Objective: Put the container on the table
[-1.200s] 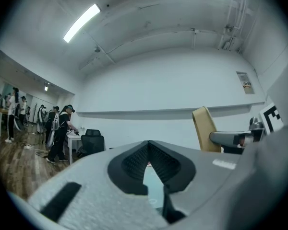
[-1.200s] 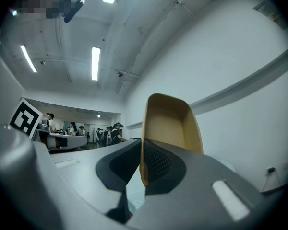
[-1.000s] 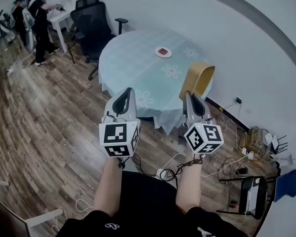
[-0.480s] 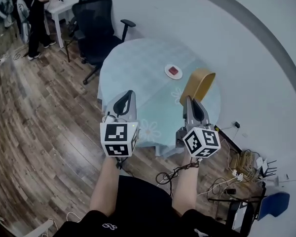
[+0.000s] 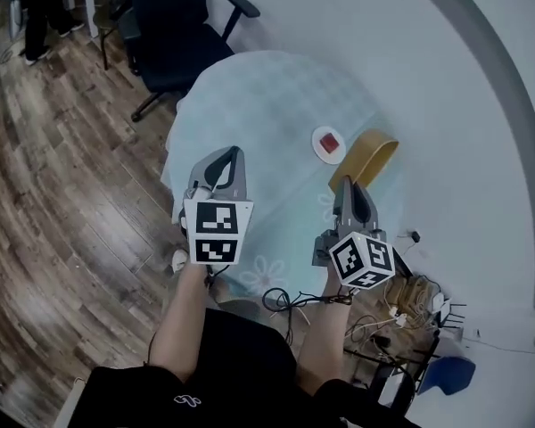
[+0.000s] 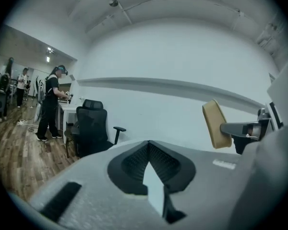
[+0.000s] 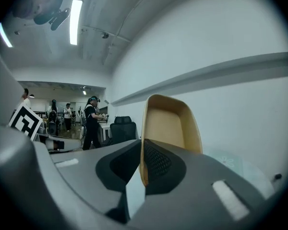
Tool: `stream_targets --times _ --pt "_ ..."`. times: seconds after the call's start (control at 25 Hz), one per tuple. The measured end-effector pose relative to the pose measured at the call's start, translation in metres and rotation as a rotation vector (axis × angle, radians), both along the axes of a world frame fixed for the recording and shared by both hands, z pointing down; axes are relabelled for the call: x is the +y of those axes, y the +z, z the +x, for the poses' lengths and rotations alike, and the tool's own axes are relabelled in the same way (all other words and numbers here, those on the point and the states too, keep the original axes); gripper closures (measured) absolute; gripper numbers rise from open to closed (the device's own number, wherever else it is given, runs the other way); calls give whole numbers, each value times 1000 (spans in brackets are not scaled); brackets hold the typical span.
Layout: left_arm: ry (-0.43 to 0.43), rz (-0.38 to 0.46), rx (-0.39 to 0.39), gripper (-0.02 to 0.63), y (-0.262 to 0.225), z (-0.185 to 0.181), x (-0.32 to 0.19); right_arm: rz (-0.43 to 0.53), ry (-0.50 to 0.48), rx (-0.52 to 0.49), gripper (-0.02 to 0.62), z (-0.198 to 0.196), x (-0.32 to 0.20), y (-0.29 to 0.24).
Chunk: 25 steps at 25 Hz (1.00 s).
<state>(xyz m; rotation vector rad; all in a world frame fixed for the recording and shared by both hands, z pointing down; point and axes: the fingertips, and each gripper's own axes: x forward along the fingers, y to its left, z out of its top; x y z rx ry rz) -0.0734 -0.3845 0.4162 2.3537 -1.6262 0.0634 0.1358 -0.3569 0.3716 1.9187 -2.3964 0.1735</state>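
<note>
Head view: held on edge above the round table's [image 5: 250, 105] rim, near a small plate [image 5: 328, 144], tan container [image 5: 367, 157] in right gripper [image 5: 350, 185]; left gripper [image 5: 225, 160] idle alongside.
Left gripper view: fingers [image 6: 134, 163] closed, empty.
Right gripper view: fingers [image 7: 159, 163] clamped on the container's rim, apparently for setting down.

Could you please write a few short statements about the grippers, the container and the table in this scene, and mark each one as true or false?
1. The right gripper is shut on the rim of the tan container. True.
2. The container already rests on the table. False: it is held in the air, standing on edge.
3. The left gripper grips the white plate. False: its jaws are together on nothing, and the plate lies on the table.
4. The plate carries something red. True.
</note>
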Motion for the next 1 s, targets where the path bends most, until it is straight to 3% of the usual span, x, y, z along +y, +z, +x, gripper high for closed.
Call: stream_targets --times 0.2,0.44,0.64,0.8,1.0 --pt "69 -93 -30 604 46 38 -41 -123 21 -3 569 21 -48 56" --pt "34 -155 -107 604 65 41 -85 -320 -82 42 569 27 -120 143" --pt "-45 -133 -137 604 45 26 -107 -450 -201 175 569 26 -194 198" --pt "-43 -150 -139 604 50 32 -112 -584 -304 328 569 17 -238 254" --pt "-45 -184 -156 604 66 32 -118 -690 -355 467 568 13 -264 307"
